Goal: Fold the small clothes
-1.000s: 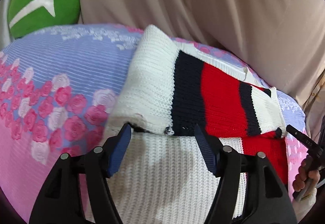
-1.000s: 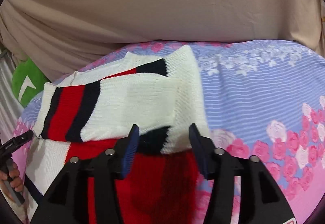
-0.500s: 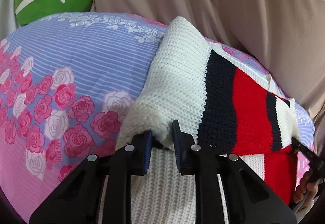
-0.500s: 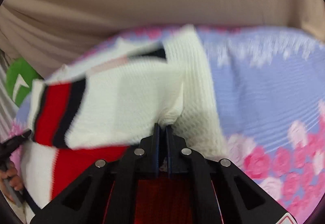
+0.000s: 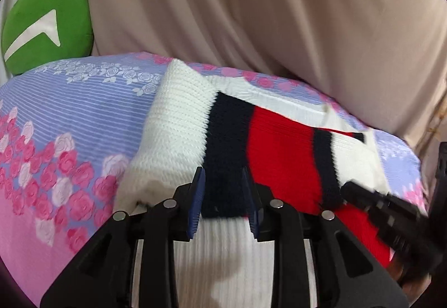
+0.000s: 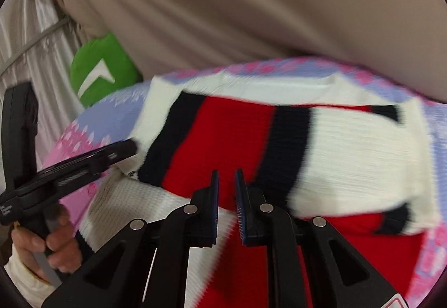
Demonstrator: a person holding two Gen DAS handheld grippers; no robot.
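A small knit sweater (image 5: 178,123), white with navy and red bands, lies on a floral bed sheet (image 5: 69,112) with its sleeves folded across the body. My left gripper (image 5: 223,202) stands partly open just over the near edge of the folded sleeve, at its navy band, gripping nothing. The sweater also shows in the right wrist view (image 6: 363,157). My right gripper (image 6: 226,196) is open by a narrow gap over the red band, empty. The left gripper (image 6: 123,151) shows at the left of that view, and the right gripper's tip (image 5: 363,196) at the right of the left wrist view.
A green cushion (image 5: 42,28) sits at the back left of the bed. A beige cloth (image 5: 251,14) hangs behind the bed. A pale curtain (image 6: 33,42) hangs at the far left. The person's hand (image 6: 42,246) holds the left gripper's handle.
Both grippers were shut on the sweater's folded sleeves half a second ago and have now opened and let go. Both have shifted toward each other along the sweater.
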